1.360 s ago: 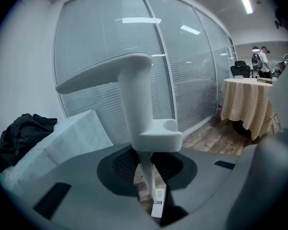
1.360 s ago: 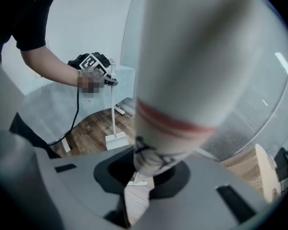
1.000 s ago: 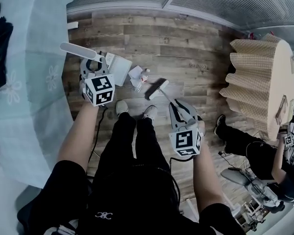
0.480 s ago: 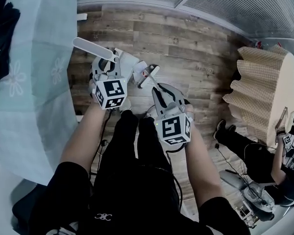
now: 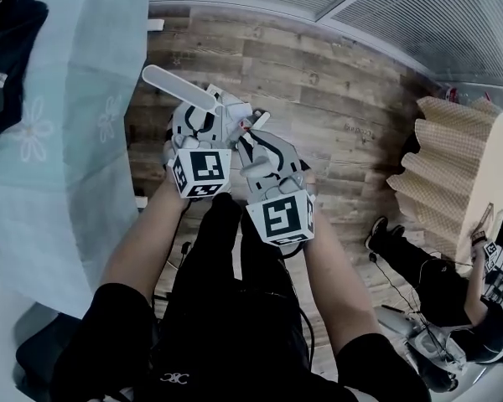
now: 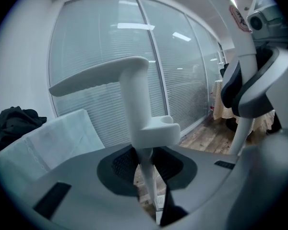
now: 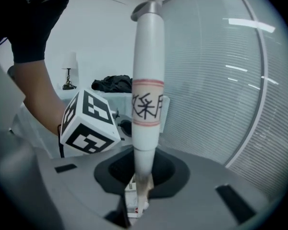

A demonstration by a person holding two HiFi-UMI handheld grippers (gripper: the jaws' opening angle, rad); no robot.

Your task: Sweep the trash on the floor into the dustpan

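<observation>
In the head view my left gripper (image 5: 203,121) is shut on the stem of a white dustpan's handle (image 5: 177,88); the dustpan (image 5: 226,105) rests on the wooden floor beyond it. Close beside it, my right gripper (image 5: 256,146) is shut on a white broom; the brush end (image 5: 256,121) lies against the pan, where a bit of trash (image 5: 244,128) shows. The left gripper view shows the dustpan handle (image 6: 136,104) rising from the shut left gripper (image 6: 147,172). The broom handle (image 7: 147,99), with a red-banded label, rises from the shut right gripper (image 7: 140,177); scraps of trash (image 7: 131,201) show below.
A table under a light blue cloth (image 5: 63,141) stands at the left with dark clothing (image 5: 8,23) on it. A beige ruffled table (image 5: 461,166) and a seated person (image 5: 440,287) are at the right. A blinded glass wall (image 5: 335,2) runs along the far side.
My right gripper has swung left with the broom, drawing the brush end up to the dustpan. The two grippers now sit side by side.
</observation>
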